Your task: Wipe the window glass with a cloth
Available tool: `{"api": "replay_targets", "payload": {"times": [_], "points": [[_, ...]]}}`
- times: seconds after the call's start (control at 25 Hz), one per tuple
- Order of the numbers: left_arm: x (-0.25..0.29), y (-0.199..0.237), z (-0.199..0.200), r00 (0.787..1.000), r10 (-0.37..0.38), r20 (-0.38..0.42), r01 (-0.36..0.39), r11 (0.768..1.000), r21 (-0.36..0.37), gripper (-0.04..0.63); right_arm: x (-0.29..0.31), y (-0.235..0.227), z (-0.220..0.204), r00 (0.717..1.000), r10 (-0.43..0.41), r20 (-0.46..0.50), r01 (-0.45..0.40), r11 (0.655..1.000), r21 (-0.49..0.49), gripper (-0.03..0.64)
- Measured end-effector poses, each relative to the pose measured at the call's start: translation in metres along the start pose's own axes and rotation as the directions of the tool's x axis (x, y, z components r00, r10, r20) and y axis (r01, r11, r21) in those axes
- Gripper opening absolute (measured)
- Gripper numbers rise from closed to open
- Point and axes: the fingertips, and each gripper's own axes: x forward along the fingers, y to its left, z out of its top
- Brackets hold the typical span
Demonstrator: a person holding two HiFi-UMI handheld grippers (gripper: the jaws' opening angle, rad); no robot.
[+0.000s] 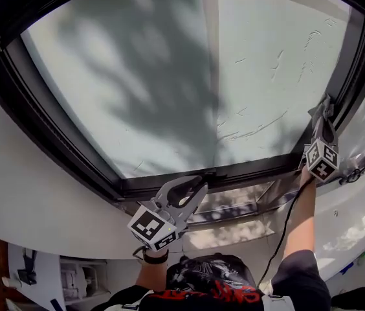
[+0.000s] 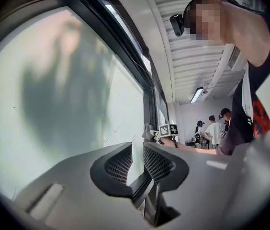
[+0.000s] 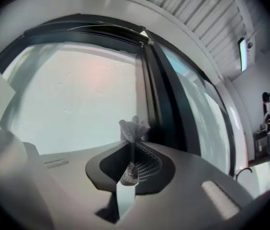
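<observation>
The large frosted window glass (image 1: 189, 76) fills the head view, with tree shadows across it and thin streaks on its right half. My right gripper (image 1: 325, 109) is raised at the pane's right edge by the dark frame, shut on a small grey cloth (image 3: 132, 127). The cloth bunches out past the fingertips (image 3: 147, 150) and sits at the glass near the frame post. My left gripper (image 1: 192, 188) hangs lower, in front of the bottom frame rail. Its jaws stand a narrow gap apart with nothing between them, as the left gripper view (image 2: 137, 150) shows.
A black window frame (image 1: 59, 141) surrounds the pane, with white wall (image 1: 33, 199) below it. A black cable (image 1: 286, 225) hangs from the right gripper along the arm. Several people (image 2: 214, 128) stand far off in the room. A neighbouring pane (image 3: 202, 104) lies right of the post.
</observation>
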Motion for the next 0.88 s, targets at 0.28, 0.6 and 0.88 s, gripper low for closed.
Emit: {"api": "replay_targets", "payload": {"times": [0.28, 0.6, 0.88], "points": [[-0.052, 0.032, 0.008, 0.985, 0.17, 0.002, -0.17, 0.984, 0.045, 0.064, -0.065, 0.264, 0.016, 0.83, 0.542, 0.132, -0.553, 0.83, 0.07, 0.025], [-0.177, 0.069, 0.021, 0.889, 0.456, 0.038, -0.457, 0.888, 0.042, 0.063, -0.206, 0.578, 0.025, 0.283, 0.94, 0.192, -0.946, 0.241, 0.216, 0.025], [-0.202, 0.072, 0.023, 0.869, 0.492, 0.051, -0.494, 0.869, 0.034, 0.063, -0.218, 0.647, -0.011, 0.227, 0.971, 0.081, -0.959, 0.208, 0.193, 0.026]]}}
